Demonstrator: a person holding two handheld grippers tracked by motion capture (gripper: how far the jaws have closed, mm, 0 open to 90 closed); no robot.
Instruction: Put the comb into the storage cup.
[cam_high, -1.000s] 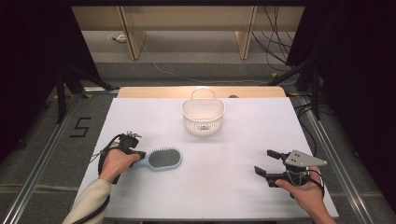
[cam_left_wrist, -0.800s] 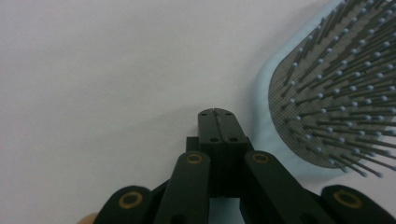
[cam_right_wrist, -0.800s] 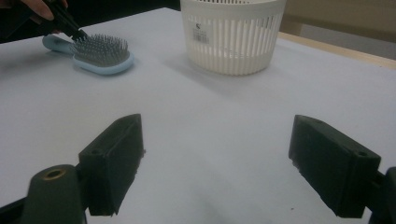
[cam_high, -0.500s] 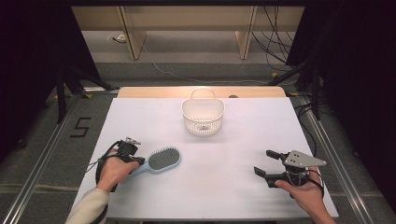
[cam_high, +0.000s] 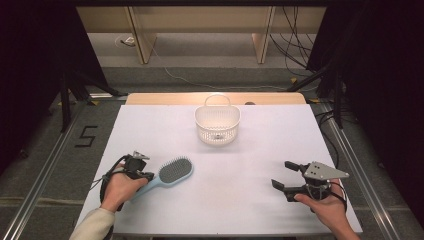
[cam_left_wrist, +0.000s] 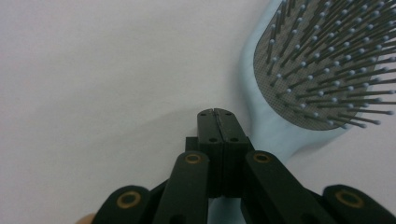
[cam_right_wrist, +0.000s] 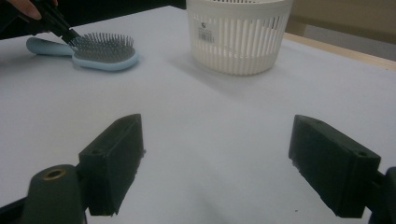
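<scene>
Right gripper (cam_high: 284, 176) near the table's (cam_high: 240, 200) front right corner, jaws wide, empty. Left gripper (cam_left_wrist: 217, 114) near the front left edge, jaws pressed together, nothing visibly between them, tips beside the hairbrush (cam_high: 172, 171) neck. Risk: closed tips shove the brush sideways. Contact probably none, angle poor. Basket (cam_high: 217, 124) toward the far edge; contents unclear.

A white table (cam_high: 240, 200) stands on a grey floor (cam_high: 60, 165) with a pale wooden edge (cam_high: 150, 98) along its far side. Metal rails (cam_high: 45, 175) run past both sides, and a black "5" (cam_high: 86, 136) is marked on the floor at left. Beyond — light wooden furniture legs (cam_high: 141, 40), loose black cables (cam_high: 295, 35) and dark curtains (cam_high: 30, 60) on either side.
</scene>
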